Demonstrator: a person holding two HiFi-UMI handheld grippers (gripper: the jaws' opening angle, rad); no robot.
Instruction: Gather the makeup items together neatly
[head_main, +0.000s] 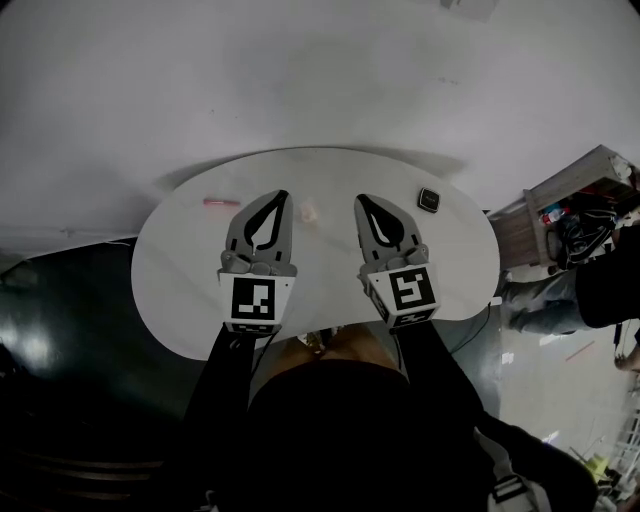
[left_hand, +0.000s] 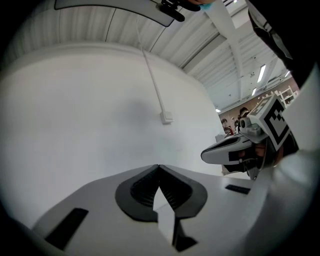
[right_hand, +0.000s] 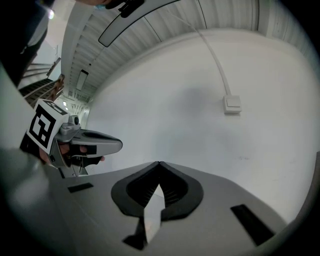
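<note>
Both pairs of jaws shut, empty: left gripper (head_main: 280, 197), right gripper (head_main: 361, 201), over white round table (head_main: 180, 290). Slim pink stick (head_main: 222, 201) lies crosswise, left of L tips. Small cream item (head_main: 310, 212) sits btwn grippers. Black square compact (head_main: 429, 199) is nearer R.

The white rounded tabletop (head_main: 170, 270) is mostly bare, with open surface at its left, right and near parts. Only three small things lie along the far edge, well apart with wide lanes between them: a thin pink stick (head_main: 221, 202) far left, a small pale cream lump (head_main: 310, 212) far middle, between the tips of the left gripper (head_main: 281, 196) and right gripper (head_main: 360, 201), and a small black square case (head_main: 429, 200) far right. A plain white wall (left_hand: 100, 115) closes the far side, and a cluttered pale crate of cables (head_main: 575, 205) stands off the right end.
</note>
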